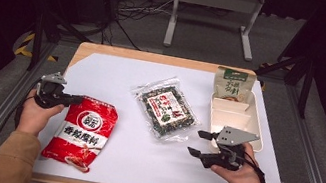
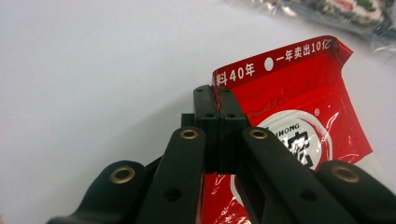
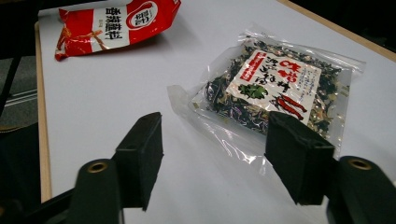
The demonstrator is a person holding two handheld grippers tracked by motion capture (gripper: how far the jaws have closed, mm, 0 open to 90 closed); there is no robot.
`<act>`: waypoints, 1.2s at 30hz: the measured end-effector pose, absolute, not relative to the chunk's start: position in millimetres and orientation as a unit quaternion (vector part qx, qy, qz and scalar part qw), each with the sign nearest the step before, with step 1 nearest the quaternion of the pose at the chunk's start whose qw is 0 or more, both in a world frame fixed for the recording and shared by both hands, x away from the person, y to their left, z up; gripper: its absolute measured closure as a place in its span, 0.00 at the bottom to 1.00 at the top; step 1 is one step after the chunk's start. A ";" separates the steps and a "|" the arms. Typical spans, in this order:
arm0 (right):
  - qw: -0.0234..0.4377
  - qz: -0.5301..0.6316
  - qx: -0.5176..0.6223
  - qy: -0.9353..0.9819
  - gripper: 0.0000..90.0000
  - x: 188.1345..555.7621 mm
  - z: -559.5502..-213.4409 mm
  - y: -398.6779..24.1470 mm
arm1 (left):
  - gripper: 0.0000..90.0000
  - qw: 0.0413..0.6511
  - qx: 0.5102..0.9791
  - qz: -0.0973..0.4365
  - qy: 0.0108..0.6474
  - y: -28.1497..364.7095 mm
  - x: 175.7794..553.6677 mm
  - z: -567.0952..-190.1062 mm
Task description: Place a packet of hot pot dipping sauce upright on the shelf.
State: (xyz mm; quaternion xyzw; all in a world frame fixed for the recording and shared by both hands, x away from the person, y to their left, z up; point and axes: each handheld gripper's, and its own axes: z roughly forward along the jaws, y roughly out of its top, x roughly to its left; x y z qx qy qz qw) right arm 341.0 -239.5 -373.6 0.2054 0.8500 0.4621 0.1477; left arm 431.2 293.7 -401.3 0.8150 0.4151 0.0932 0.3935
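Left tongs (image 2: 219, 105) were clamped on the top edge of the red bag (image 1: 82, 135), at the surface's (image 1: 118, 76) left side, left wrist bent inward. Right tongs (image 1: 199, 143) hung open, pointing left at the clear seaweed pouch (image 1: 166, 108), hand low.

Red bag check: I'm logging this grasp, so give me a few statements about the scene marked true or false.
1. The left tongs are shut on the red bag's edge. True.
2. The right tongs grip the clear bag. False: they are open, nothing between them.
3. The green pouch lies flat at the table's middle. False: it leans in the white tray's far end.
4. The clear bag lies between red bag and tray. True.
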 end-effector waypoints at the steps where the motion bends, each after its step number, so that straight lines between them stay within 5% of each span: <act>1: 0.148 0.462 0.205 0.850 0.42 341.0 -373.6 -239.5 | 1.00 0.393 0.815 0.093 0.415 293.7 431.2 -401.3; 8: 0.146 0.463 0.186 0.854 0.62 337.3 -373.2 -238.1 | 1.00 0.423 0.794 0.137 0.415 297.1 413.5 -368.1; 16: 0.125 0.478 0.187 0.849 0.66 337.3 -371.9 -238.0 | 1.00 0.469 0.776 0.178 0.383 285.0 389.4 -335.0; 29: 0.138 0.486 0.177 0.845 0.59 335.0 -368.3 -240.3 | 1.00 0.554 0.753 0.182 0.304 275.0 345.8 -306.7; 36: 0.132 0.490 0.175 0.843 0.54 336.7 -370.0 -236.7 | 1.00 0.549 0.765 0.206 0.266 254.3 333.6 -299.2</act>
